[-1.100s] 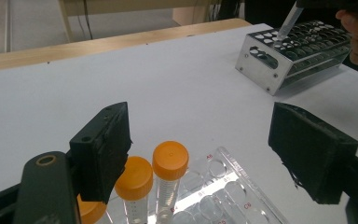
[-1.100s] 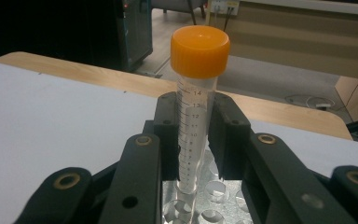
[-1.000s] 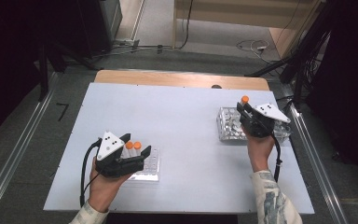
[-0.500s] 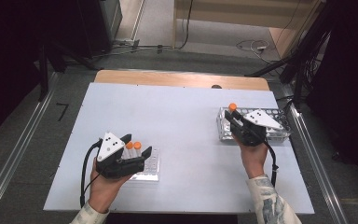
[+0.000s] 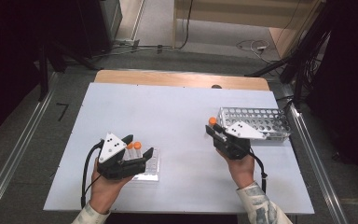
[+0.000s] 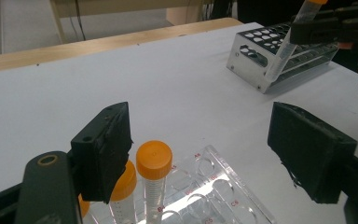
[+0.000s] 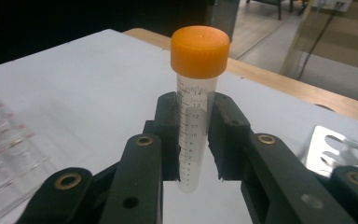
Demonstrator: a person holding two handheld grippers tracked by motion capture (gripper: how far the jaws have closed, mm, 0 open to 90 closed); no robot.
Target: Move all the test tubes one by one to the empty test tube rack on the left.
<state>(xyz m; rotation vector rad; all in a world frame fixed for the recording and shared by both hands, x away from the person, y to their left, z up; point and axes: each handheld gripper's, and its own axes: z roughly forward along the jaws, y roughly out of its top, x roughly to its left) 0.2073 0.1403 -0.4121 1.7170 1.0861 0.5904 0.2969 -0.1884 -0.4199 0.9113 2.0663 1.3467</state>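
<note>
Right tongs (image 7: pixel 193 140) pinch an orange-capped tube (image 7: pixel 196 93) (seemingly off the table); left tongs (image 6: pixel 205 154) spread over clear rack (image 6: pixel 214 186)

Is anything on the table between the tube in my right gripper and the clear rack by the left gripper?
Nothing visible. The right gripper holds the tube above bare table; the stretch toward the clear rack is open. The left gripper, jaws open, sits over that rack's two tubes.
</note>
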